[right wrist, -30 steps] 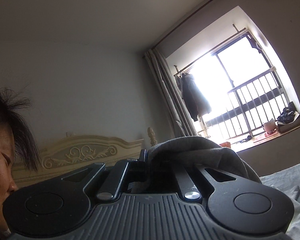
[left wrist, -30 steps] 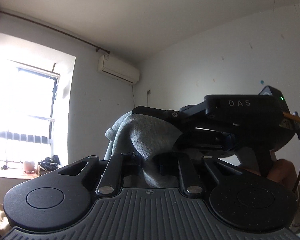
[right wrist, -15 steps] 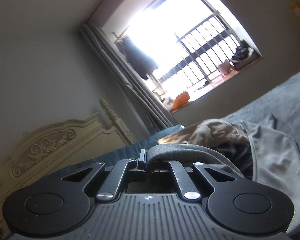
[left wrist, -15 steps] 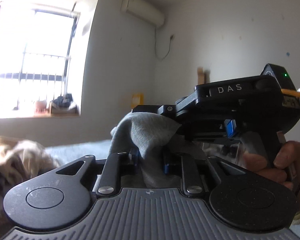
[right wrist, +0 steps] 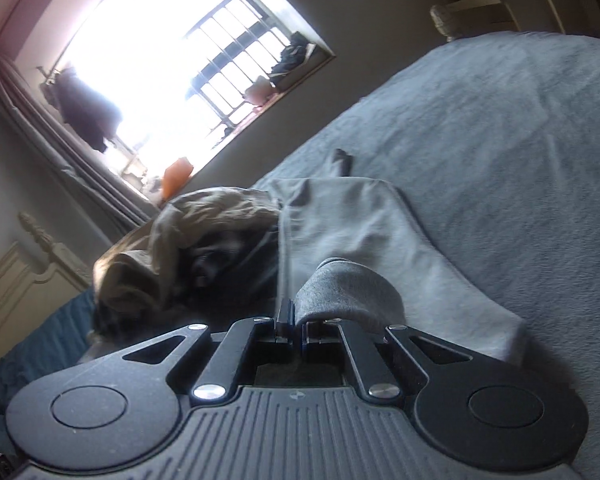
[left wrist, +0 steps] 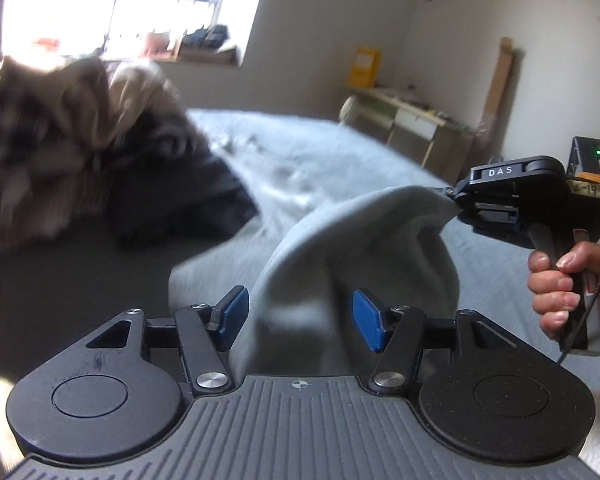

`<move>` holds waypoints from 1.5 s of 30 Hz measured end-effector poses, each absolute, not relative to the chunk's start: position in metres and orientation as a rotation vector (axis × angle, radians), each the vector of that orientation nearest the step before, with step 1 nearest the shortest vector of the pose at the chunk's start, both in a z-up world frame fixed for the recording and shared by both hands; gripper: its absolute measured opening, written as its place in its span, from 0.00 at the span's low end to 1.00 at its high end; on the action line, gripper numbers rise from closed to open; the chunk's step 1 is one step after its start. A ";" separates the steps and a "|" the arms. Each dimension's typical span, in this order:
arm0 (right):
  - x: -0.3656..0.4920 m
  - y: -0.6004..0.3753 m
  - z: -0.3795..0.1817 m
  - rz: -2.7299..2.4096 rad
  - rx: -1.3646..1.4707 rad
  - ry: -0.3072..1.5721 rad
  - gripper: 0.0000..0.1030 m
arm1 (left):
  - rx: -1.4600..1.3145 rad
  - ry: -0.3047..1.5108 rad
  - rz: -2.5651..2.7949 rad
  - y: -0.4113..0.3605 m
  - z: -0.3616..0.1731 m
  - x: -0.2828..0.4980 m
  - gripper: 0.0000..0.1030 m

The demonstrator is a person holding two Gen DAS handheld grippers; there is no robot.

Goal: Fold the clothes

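While both grippers tilt down toward the bed (left wrist: 340, 152), a hand (left wrist: 572, 288) wraps the right gripper (left wrist: 450, 194) handle. Left gripper (left wrist: 300, 316): jaws just opening, blue pads (left wrist: 366, 320) clear of the grey garment (left wrist: 356, 256) hanging between them. Right gripper: clenched on a fold of the same garment, whose rest lies flat on the grey bedspread. Clothes heap (right wrist: 204, 248) beside it; barred window (right wrist: 188, 56), carved headboard (right wrist: 16, 268), desk (left wrist: 416, 120).
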State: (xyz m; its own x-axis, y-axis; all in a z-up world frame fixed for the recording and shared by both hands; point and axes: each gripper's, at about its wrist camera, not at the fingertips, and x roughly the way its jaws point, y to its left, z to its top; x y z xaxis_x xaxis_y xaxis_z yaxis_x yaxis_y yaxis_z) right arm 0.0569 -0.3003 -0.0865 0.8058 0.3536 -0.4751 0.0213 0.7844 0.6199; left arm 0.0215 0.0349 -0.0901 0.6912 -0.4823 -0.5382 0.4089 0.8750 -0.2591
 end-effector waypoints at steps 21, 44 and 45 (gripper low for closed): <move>0.025 -0.273 -0.030 0.121 0.263 0.729 0.76 | -0.145 0.787 -0.470 0.007 -0.123 0.006 0.64; 0.123 -0.125 -0.099 0.326 -0.224 0.973 0.28 | -0.232 0.868 -0.398 0.047 -0.127 0.001 0.73; 0.117 -0.137 -0.093 0.307 -0.201 0.954 0.20 | -0.268 0.837 -0.397 0.053 -0.126 -0.001 0.73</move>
